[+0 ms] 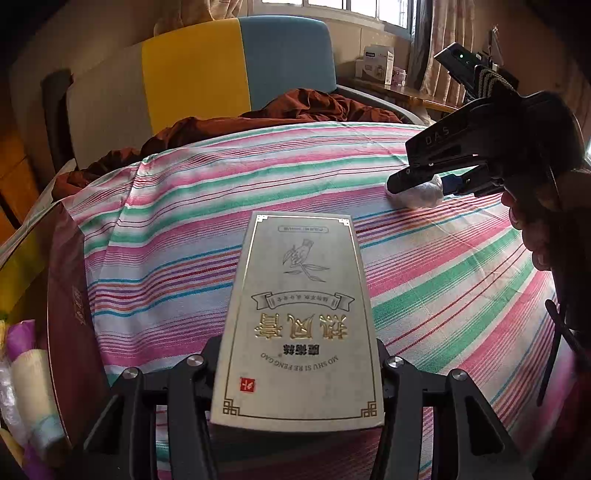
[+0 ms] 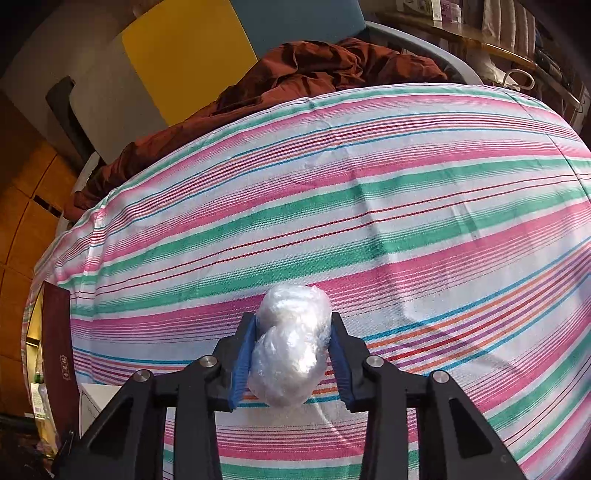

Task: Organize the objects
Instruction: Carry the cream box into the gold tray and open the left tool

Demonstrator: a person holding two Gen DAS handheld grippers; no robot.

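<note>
Right gripper (image 2: pixel 291 354) clamped on the plastic bundle (image 2: pixel 291 343) bottom center, left gripper (image 1: pixel 297 369) clamped on the box (image 1: pixel 299 325); I'd lift slowly, the wrap looks slippery.

Daylight from the window (image 1: pixel 354 7) behind, dim warm corners, strong fisheye bending at edges.

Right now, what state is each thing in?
Box: held in the left gripper, raised over the sheet.
Plastic bundle: clamped between the right gripper pads, resting on the sheet.
Sheet: spread flat, striped.
Brown blanket: crumpled at the far end.
Maroon box: open at the left edge.
</note>
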